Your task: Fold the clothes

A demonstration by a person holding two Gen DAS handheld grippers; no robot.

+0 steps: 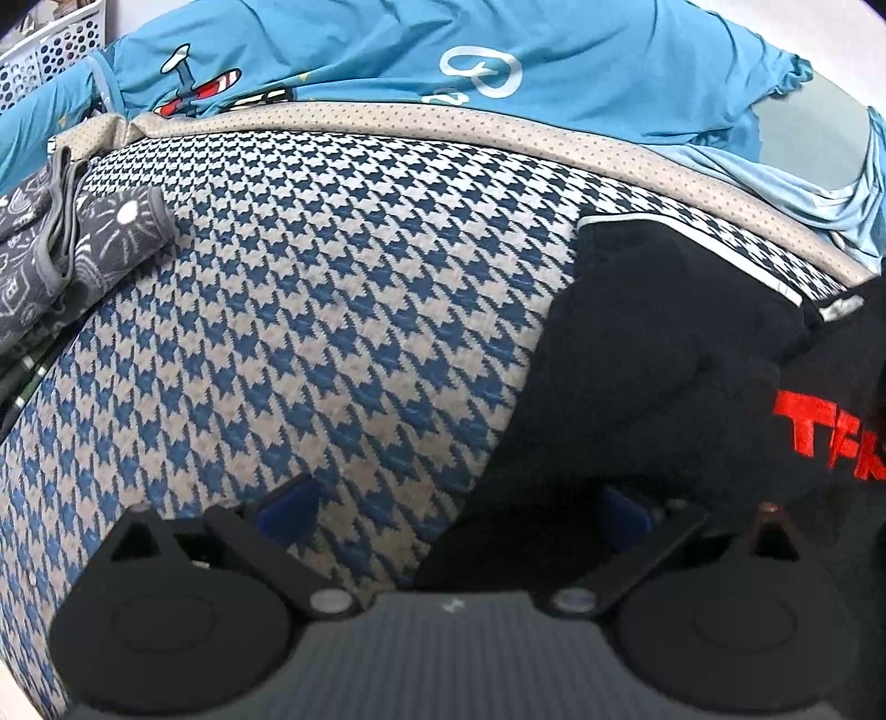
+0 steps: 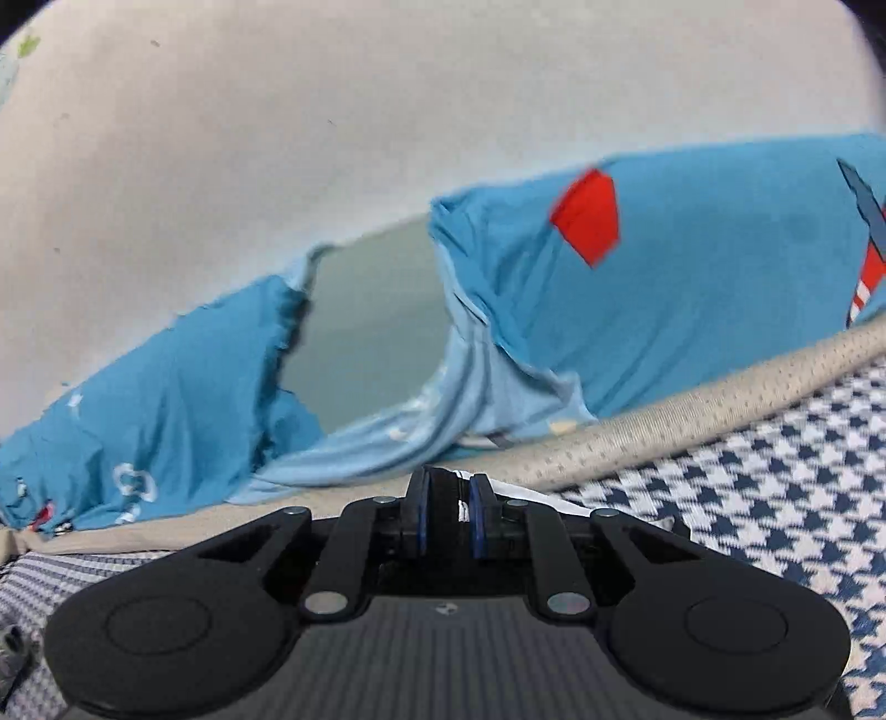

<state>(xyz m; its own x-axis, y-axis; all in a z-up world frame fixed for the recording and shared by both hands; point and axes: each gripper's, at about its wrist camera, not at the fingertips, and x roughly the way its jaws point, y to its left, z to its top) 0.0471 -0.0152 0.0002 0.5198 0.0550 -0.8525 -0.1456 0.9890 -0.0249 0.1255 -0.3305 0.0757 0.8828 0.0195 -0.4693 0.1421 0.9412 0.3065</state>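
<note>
Blue-padded fingers of the left hand-held gripper are seen spread wide over a houndstooth mattress, nothing held between them. A black garment with red lettering is spread toward the mattress's right edge. The right hand-held gripper is pressed together on a black, white-edged fold of cloth. Blue printed bedding, a grey patterned garment and a white basket are crowded along the far and left edges.

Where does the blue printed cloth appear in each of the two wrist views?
Left wrist view: the blue printed cloth runs across the top, behind the beige dotted border.
Right wrist view: it crosses the middle from lower left to upper right, above the gripper.
Shared landmark: the beige dotted border, beside the houndstooth surface.
</note>
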